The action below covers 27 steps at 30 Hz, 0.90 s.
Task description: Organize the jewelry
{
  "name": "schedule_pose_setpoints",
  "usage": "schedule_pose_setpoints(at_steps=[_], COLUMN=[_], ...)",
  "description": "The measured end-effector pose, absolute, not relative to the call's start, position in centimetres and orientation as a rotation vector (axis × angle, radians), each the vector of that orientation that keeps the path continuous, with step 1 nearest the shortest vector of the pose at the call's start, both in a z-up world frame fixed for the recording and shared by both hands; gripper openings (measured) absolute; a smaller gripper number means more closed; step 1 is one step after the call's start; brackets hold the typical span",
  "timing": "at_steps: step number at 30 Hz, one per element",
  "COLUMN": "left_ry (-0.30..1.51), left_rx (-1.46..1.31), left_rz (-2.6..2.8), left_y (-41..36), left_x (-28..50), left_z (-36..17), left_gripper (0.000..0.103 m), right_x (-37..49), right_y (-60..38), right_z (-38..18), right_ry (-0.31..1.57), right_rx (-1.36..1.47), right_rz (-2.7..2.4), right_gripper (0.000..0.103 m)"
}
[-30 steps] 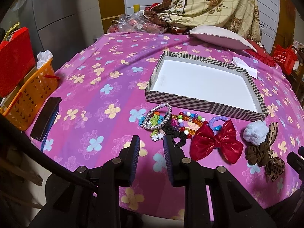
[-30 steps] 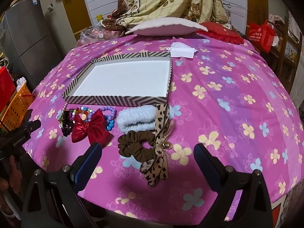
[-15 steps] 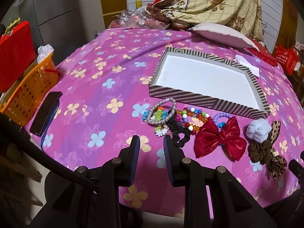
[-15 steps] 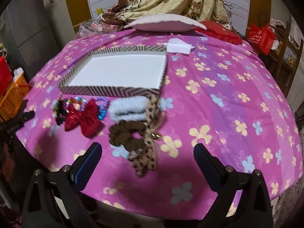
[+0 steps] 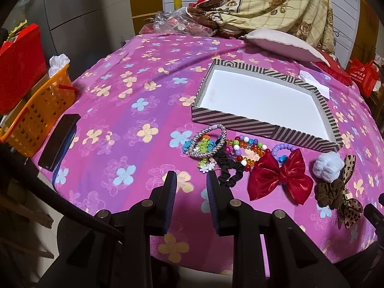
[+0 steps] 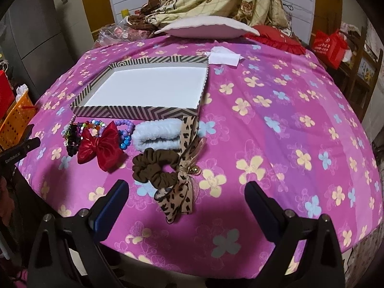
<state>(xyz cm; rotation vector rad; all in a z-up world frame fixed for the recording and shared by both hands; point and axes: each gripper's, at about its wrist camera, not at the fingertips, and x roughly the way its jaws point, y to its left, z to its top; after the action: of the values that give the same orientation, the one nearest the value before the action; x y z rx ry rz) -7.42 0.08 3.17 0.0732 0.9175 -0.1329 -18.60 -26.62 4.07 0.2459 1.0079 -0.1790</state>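
Left hand-held gripper (image 5: 191, 181) narrow gap, empty, lower center. Right hand-held gripper (image 6: 186, 195) wide, empty, over brown scrunchie (image 6: 153, 168). Striped box (image 6: 134, 112) empty.

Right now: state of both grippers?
Left gripper: open, narrow gap, nothing between the fingers.
Right gripper: open wide, holding nothing, above the leopard-print bow.
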Motion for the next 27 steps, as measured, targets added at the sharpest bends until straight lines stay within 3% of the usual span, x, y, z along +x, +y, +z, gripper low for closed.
schedule_pose_setpoints(at_steps=[27], left_ry=[1.007], left_rx=[-0.032], left_rz=[-0.128], left_y=[4.2], left_x=[-5.1], left_z=[1.6], left_gripper=[0.032], right_x=[-18.2], right_y=[-27.2], right_z=[2.4], right_ry=[1.002], right_rx=[0.298], right_rz=[-0.147], right_gripper=[0.099])
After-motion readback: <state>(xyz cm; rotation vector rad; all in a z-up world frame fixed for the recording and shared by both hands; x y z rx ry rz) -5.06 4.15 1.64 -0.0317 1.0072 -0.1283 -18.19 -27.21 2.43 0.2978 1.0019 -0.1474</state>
